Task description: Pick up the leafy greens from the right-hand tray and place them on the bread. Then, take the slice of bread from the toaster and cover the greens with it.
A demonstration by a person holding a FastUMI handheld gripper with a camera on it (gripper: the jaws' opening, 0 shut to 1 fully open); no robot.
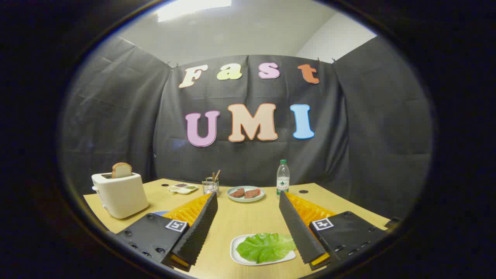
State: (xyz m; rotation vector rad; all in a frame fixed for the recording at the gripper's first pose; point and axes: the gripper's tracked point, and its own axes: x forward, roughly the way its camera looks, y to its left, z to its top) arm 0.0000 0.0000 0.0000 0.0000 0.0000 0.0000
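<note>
Gripper [248, 228] hangs wide open, empty, above leafy greens [265, 247] on white tray [237, 255]; I'd drop straight, pinch leaf mid-fold.

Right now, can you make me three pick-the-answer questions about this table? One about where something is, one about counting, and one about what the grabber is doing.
1. Where is the slice of brown-crusted bread?
A. Standing in the white toaster
B. On the round plate
C. Beside the bottle

2. How many brown meat pieces lie on the round pale plate at the back?
A. One
B. Two
C. Four

3. How do the jaws of the gripper stand?
A. Shut on the lettuce
B. Shut on nothing
C. Open, spread apart

Answers:
1 A: the slice sticks up from the toaster's slot.
2 B: two pieces sit side by side on that plate.
3 C: the jaws stand wide apart, with the green leafy lettuce on its white tray between them, untouched.
</note>
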